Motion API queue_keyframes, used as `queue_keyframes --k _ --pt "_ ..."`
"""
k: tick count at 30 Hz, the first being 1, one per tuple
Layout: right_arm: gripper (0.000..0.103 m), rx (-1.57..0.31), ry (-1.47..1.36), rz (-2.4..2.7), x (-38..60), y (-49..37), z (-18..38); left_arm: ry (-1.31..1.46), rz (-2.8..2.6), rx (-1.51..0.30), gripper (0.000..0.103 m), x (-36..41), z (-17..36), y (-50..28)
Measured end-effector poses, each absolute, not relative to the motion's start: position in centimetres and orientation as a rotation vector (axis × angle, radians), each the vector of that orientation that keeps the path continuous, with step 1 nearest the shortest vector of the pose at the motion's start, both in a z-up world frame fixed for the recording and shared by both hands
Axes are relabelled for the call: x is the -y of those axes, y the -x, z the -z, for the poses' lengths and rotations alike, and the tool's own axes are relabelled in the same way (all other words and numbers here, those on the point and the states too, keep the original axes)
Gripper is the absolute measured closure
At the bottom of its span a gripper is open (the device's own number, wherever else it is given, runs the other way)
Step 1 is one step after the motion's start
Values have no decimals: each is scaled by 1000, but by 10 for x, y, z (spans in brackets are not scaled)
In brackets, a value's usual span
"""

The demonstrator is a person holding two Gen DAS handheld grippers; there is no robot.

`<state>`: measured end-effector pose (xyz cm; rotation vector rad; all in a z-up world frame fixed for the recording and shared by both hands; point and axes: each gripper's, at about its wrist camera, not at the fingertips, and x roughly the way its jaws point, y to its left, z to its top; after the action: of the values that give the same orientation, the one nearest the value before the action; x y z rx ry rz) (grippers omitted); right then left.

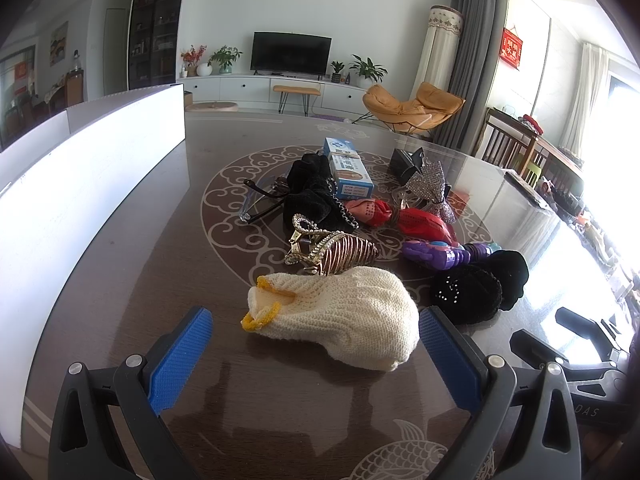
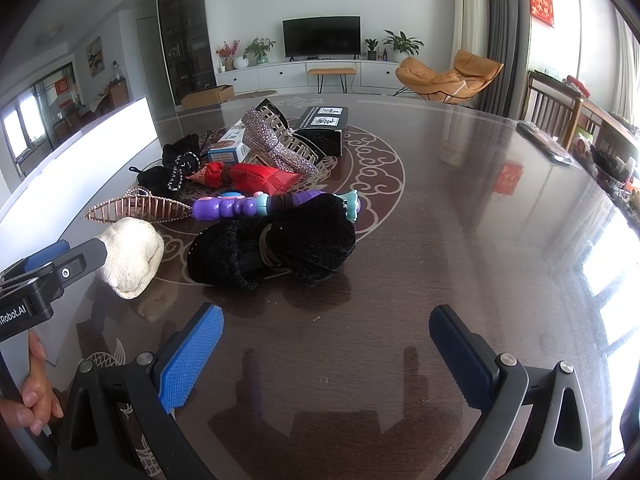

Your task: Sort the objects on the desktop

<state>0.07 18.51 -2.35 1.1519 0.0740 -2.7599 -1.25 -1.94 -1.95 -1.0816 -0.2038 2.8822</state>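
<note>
— Glove's right ahead of my left gripper point(image 1: 316, 344); jaws stand wide apart, empty, and the cream knitted glove point(image 1: 340, 320) lies just past the blue pads, between their lines

— Which way does it run?

— Crosswise and slanted, yellow cuff to my left, fingers toward the right pad. My right gripper point(image 2: 326, 348) gapes too, holding nothing, with the black velvet bow point(image 2: 280, 244) beyond it. For the glove, left looks nearer, I reckon

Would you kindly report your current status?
Both jaws open, empty. Left gripper at cream knitted glove. Right gripper short of black velvet bow.
</note>
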Motion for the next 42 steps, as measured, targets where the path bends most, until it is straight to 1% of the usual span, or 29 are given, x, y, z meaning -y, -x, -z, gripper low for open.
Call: queue_keyframes --k 42 --pt "0 -67 -1162 2749 -176 2 24 1081 -2879 210 0 20 20 13"
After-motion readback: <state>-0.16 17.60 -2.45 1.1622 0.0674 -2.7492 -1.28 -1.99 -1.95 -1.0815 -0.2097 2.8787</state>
